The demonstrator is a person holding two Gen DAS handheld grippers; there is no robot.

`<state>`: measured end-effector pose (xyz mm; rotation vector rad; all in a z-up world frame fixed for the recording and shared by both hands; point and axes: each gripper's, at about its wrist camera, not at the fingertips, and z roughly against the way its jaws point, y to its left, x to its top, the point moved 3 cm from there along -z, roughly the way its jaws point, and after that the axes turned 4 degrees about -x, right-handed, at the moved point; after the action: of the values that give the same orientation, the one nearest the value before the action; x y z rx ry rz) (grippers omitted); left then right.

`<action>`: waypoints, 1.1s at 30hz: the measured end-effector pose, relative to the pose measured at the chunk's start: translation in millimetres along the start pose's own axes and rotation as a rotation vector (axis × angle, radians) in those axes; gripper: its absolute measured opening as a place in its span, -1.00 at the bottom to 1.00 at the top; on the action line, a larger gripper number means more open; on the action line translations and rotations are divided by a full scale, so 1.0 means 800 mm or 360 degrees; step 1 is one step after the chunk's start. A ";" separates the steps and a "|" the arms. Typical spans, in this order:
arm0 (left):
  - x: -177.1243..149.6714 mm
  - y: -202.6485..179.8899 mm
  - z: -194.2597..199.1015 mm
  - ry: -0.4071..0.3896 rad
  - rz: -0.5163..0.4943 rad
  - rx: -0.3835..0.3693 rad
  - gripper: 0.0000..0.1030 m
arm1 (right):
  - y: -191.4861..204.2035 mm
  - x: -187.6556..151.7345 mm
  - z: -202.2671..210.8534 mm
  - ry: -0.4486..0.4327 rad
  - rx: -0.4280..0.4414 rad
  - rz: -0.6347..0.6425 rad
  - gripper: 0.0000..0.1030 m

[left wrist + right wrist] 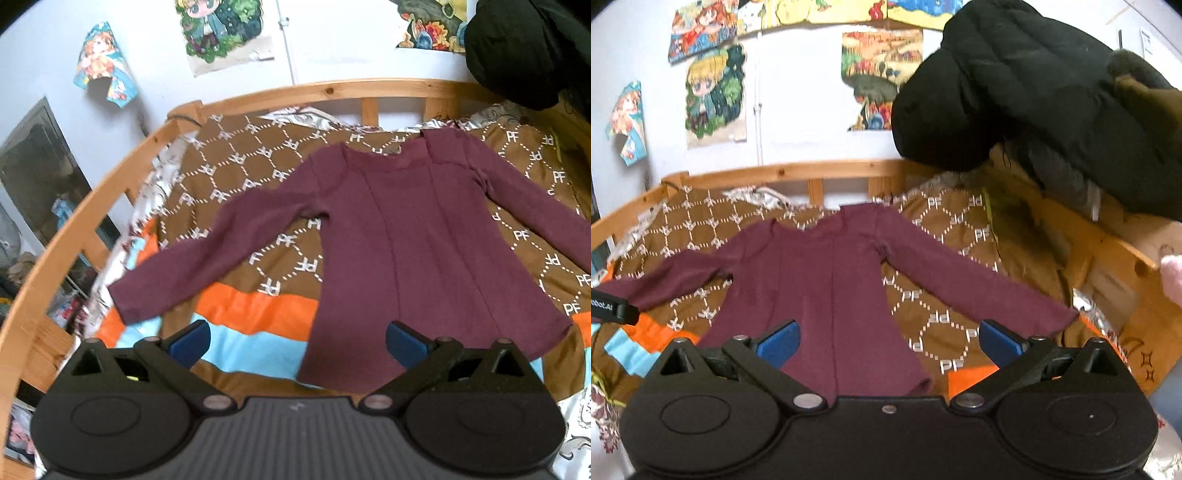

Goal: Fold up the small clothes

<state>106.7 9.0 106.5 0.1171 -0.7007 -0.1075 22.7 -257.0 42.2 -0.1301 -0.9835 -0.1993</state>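
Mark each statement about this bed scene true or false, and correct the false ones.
1. The maroon top lies spread flat with both sleeves out. True.
2. The left gripper is shut on the top's hem. False: its fingers stand wide apart, holding nothing.
3. The top rests on a brown patterned blanket. True.
4. The right gripper is open. True.
5. The black jacket covers the top. False: it sits at the bed's far right, apart from the top.
6. The bed frame is metal. False: it is wooden.
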 end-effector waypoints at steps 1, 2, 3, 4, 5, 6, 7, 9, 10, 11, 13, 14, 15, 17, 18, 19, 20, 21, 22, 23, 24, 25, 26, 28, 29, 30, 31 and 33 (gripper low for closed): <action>0.005 0.000 0.000 0.0008 -0.0007 0.0019 1.00 | -0.001 0.003 -0.002 0.0000 0.0007 -0.0006 0.99; 0.010 0.000 -0.001 0.0017 -0.0008 0.0029 1.00 | -0.004 0.007 -0.005 0.0003 0.0016 -0.0016 0.99; 0.015 -0.002 -0.003 0.0025 -0.0007 0.0035 1.00 | -0.005 0.010 -0.009 0.0008 0.0022 -0.0024 0.99; 0.020 -0.003 -0.007 0.0035 -0.0006 0.0038 1.00 | -0.006 0.014 -0.014 0.0015 0.0028 -0.0032 0.99; 0.024 -0.005 -0.013 0.0040 -0.0006 0.0041 1.00 | -0.003 0.016 -0.023 0.0023 0.0035 -0.0039 0.99; 0.030 -0.008 -0.020 0.0044 -0.0009 0.0045 1.00 | -0.003 0.019 -0.030 0.0024 0.0042 -0.0039 0.99; 0.035 -0.012 -0.028 0.0045 -0.0014 0.0054 1.00 | -0.002 0.022 -0.037 0.0021 0.0044 -0.0038 0.99; 0.046 -0.018 -0.050 0.0053 -0.0011 0.0060 1.00 | -0.005 0.027 -0.056 0.0009 0.0031 -0.0055 0.99; 0.052 -0.021 -0.062 0.0063 0.0000 0.0059 1.00 | -0.006 0.028 -0.067 0.0001 0.0025 -0.0078 0.99; 0.059 -0.023 -0.078 0.0082 0.0019 0.0063 1.00 | -0.008 0.028 -0.077 -0.0005 0.0019 -0.0101 0.99; 0.069 -0.027 -0.106 0.0113 0.0046 0.0070 1.00 | -0.013 0.031 -0.104 -0.0051 0.0023 -0.0182 0.99; 0.076 -0.029 -0.122 0.0115 0.0053 0.0076 1.00 | -0.013 0.032 -0.114 -0.0080 0.0041 -0.0207 0.99; 0.083 -0.031 -0.139 0.0114 0.0047 0.0080 1.00 | -0.014 0.032 -0.128 -0.0124 0.0066 -0.0238 0.99; 0.096 -0.035 -0.166 0.0123 0.0039 0.0094 0.99 | -0.012 0.034 -0.155 -0.0215 0.0095 -0.0292 0.99; 0.102 -0.034 -0.179 0.0120 0.0049 0.0108 0.99 | -0.009 0.036 -0.169 -0.0254 0.0102 -0.0312 0.99; 0.108 -0.034 -0.192 0.0107 0.0058 0.0119 0.99 | -0.004 0.039 -0.184 -0.0281 0.0110 -0.0324 0.99; 0.114 -0.033 -0.202 0.0092 0.0063 0.0123 1.00 | 0.000 0.043 -0.197 -0.0296 0.0117 -0.0331 0.99; 0.122 -0.033 -0.214 0.0072 0.0066 0.0126 1.00 | 0.006 0.047 -0.213 -0.0307 0.0126 -0.0336 0.99; 0.129 -0.035 -0.226 0.0055 0.0063 0.0124 1.00 | 0.008 0.049 -0.224 -0.0319 0.0142 -0.0341 0.99; 0.134 -0.037 -0.235 0.0040 0.0055 0.0120 1.00 | 0.011 0.053 -0.240 -0.0327 0.0161 -0.0349 0.99; 0.141 -0.040 -0.249 0.0023 0.0048 0.0124 1.00 | 0.012 0.056 -0.252 -0.0338 0.0179 -0.0354 0.99; 0.146 -0.044 -0.261 0.0013 0.0046 0.0130 1.00 | 0.014 0.055 -0.261 -0.0340 0.0187 -0.0359 0.99; 0.150 -0.048 -0.272 0.0007 0.0040 0.0127 1.00 | 0.013 0.056 -0.275 -0.0334 0.0188 -0.0379 0.99; 0.160 -0.059 -0.300 0.0015 0.0024 0.0116 1.00 | 0.011 0.053 -0.295 -0.0311 0.0194 -0.0410 0.99; 0.163 -0.065 -0.313 0.0025 0.0020 0.0106 1.00 | 0.011 0.049 -0.303 -0.0291 0.0190 -0.0419 0.99; 0.166 -0.071 -0.324 0.0029 0.0017 0.0096 1.00 | 0.010 0.047 -0.311 -0.0268 0.0184 -0.0426 0.99; 0.169 -0.077 -0.335 0.0031 0.0015 0.0090 1.00 | 0.008 0.043 -0.320 -0.0232 0.0163 -0.0429 0.99; 0.173 -0.091 -0.354 0.0047 0.0003 0.0075 1.00 | 0.005 0.033 -0.331 -0.0164 0.0070 -0.0427 0.99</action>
<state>391.1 -61.5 -30.6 0.1630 -0.6741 -0.0871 252.9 -308.7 -80.7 0.0327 -1.1065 -0.4198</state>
